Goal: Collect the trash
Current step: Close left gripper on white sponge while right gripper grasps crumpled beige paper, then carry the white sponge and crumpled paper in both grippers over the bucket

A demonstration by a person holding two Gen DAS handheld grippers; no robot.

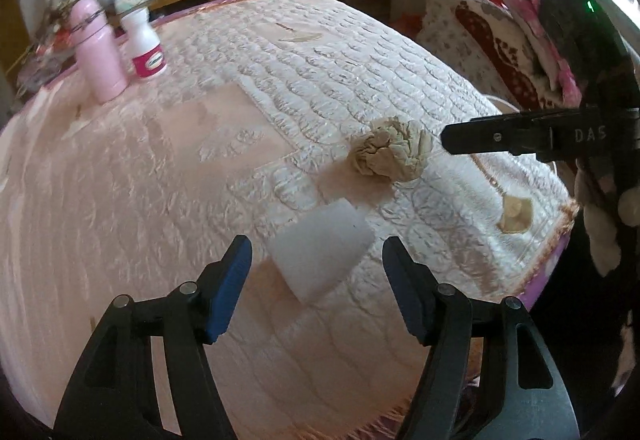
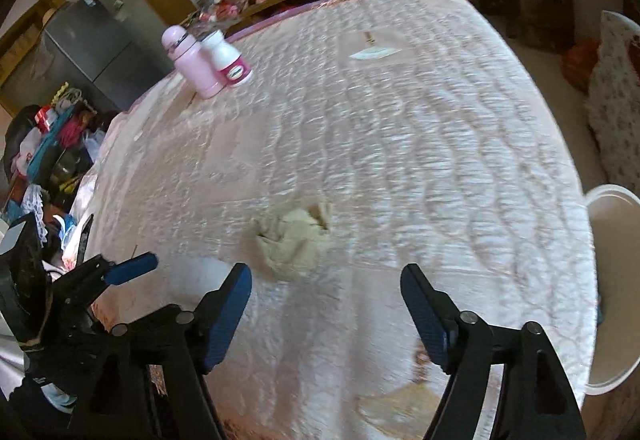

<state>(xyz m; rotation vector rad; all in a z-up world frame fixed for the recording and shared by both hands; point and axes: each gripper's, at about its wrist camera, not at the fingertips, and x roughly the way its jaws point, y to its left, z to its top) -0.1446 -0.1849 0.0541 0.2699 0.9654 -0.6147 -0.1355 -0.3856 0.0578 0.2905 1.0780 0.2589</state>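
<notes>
Both grippers hang above a bed covered by a pale pink quilted bedspread [image 1: 168, 168], and both sets of jaws stand wide open, holding nothing. The left gripper [image 1: 316, 276] sits over a white foam block [image 1: 320, 252] that lies flat on the spread between and just ahead of its fingertips, not touching them. Just beyond it rests a crumpled beige paper wad [image 1: 390, 152], with the right gripper's tip close beside it on the right. From the right wrist view the right gripper [image 2: 326, 300] has the same wad [image 2: 294, 244] just ahead of its left finger, blurred, so contact probably isn't there but I cannot be sure. At the far left corner a pink flask [image 1: 100, 52] and a white bottle with a pink label [image 1: 146, 44] stand upright, touching or nearly so, near the bed edge. The wide middle of the spread lies open between them and the trash. A white bucket [image 2: 612, 320] stands past the bed's right edge, close against it
</notes>
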